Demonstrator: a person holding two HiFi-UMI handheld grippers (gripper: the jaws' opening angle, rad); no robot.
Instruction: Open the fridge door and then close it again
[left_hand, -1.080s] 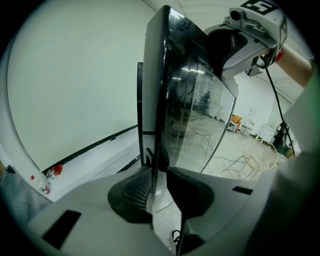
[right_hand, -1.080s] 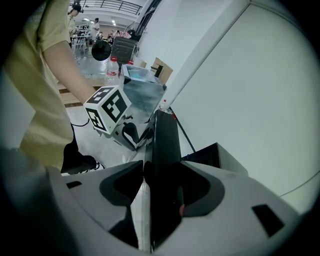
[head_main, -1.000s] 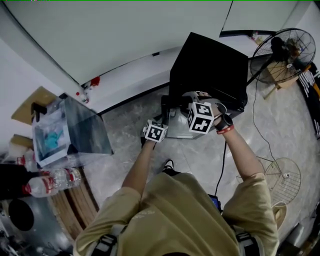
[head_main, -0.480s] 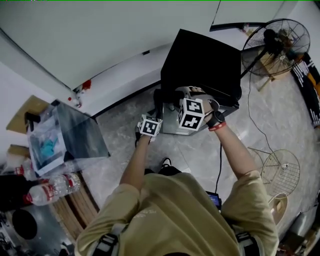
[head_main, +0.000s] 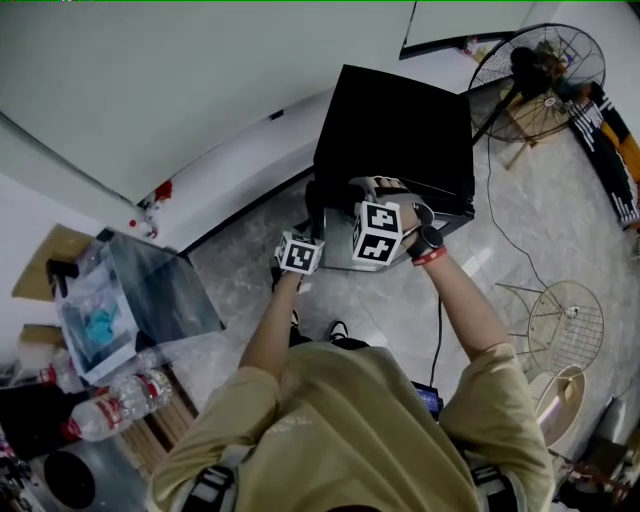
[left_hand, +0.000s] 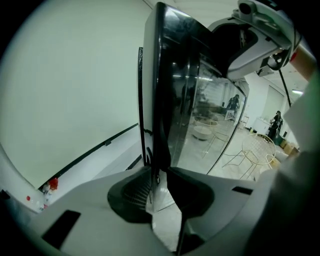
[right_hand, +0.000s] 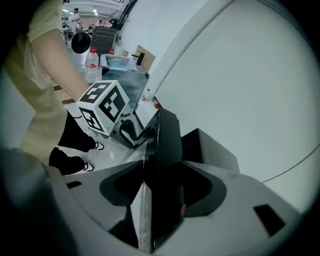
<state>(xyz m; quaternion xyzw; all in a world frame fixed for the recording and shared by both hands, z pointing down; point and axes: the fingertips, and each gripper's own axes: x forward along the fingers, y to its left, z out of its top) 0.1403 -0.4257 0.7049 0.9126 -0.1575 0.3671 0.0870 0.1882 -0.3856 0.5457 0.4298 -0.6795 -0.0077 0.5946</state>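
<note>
Black fridge door (left_hand: 165, 95) between left gripper (left_hand: 160, 176) jaws (right gripper (right_hand: 161, 170) too)

The fridge (head_main: 395, 120) has a matt black casing, and the fridge door (left_hand: 200, 125) is glossy black glass with pale reflections. The left gripper (left_hand: 159, 177) and right gripper (right_hand: 161, 170) are light grey with dark jaw recesses, and each carries a white cube printed with black square markers. Around them are a tan shirt (head_main: 350, 430), a black watch (head_main: 428, 240) beside a red wristband (head_main: 432, 257), a grey-white marbled floor (head_main: 520, 230), a white wall (head_main: 150, 80) edged with a black skirting line, a black fan (head_main: 535, 65), a cream wire rack (head_main: 565, 315) and clear bottles (head_main: 115, 405) with red labels.
</note>
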